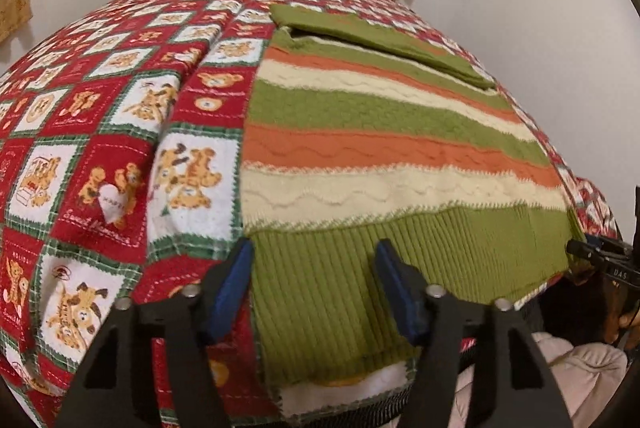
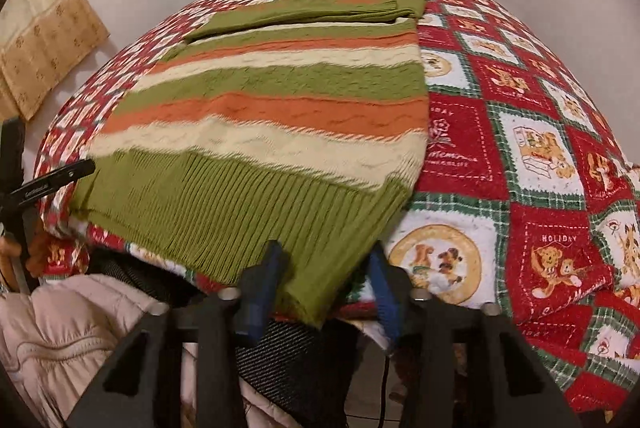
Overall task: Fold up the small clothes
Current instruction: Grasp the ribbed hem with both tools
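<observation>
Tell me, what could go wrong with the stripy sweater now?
1. Both grippers sit open at the sweater's green hem: the left gripper at one corner, the right gripper at the other. A shallow pinch might let a corner slip out mid-fold.
2. The hem hangs over the edge of the bedspread, so the sweater could slide off.
3. The folded sleeves on top could flop loose when the hem is lifted.

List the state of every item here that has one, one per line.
Striped green, orange and cream knit sweater: flat on bed, sleeves folded in across the top.
Left hand-held gripper: open, astride the hem's left corner.
Right hand-held gripper: open, astride the hem's right corner.
Red teddy-bear patchwork bedspread: spread, slightly creased.
</observation>
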Demonstrator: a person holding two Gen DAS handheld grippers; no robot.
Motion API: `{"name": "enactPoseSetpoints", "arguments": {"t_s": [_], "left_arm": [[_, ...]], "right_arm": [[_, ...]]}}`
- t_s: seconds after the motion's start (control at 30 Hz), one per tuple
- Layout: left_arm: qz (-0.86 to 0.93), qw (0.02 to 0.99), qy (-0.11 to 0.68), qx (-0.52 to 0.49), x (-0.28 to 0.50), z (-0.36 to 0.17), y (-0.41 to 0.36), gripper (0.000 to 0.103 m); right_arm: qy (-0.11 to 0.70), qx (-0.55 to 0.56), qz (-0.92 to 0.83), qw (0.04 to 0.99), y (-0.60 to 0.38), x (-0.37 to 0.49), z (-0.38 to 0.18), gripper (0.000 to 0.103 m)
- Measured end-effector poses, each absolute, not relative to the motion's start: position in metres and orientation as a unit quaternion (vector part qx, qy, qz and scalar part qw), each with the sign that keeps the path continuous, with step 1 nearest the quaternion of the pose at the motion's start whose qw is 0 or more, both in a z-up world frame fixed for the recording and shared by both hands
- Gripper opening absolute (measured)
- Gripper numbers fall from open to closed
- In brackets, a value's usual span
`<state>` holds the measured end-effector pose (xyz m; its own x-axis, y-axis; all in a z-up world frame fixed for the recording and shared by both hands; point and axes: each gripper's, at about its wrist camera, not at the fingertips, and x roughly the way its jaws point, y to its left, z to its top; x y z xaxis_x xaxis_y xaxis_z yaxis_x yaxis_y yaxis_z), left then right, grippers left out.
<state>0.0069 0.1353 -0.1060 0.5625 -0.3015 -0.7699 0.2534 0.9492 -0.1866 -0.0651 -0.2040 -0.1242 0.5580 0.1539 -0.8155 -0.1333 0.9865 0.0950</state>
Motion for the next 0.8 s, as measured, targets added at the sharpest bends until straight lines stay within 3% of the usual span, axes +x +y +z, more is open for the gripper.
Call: {"name": "enactPoseSetpoints", "arguments": {"t_s": [0.4, 0.47, 0.57, 0.8], "left_arm": [[-0.161, 0.872, 0.462, -0.017, -0.006, -0.112, 0.136, 0.059], [-0.166, 0.872, 0.459, -0.017, -0.007, -0.111, 0.135, 0.046], [-0.185, 0.867, 0.461, -0.037, -0.006, -0.109, 0.136, 0.018], [-0.207, 0.862, 0.456, -0.076, 0.0, -0.096, 0.135, 0.012]], "right_arm": [[0.465, 0.005, 0.104, 0.879, -0.198, -0.071, -0.126, 0.032], [0.465, -0.013, 0.097, 0.88, -0.196, -0.072, -0.127, 0.017], [0.469, 0.009, 0.103, 0.877, -0.202, -0.069, -0.126, 0.011], [0.461, 0.123, 0.146, 0.867, -0.223, -0.064, -0.111, 0.008]]}}
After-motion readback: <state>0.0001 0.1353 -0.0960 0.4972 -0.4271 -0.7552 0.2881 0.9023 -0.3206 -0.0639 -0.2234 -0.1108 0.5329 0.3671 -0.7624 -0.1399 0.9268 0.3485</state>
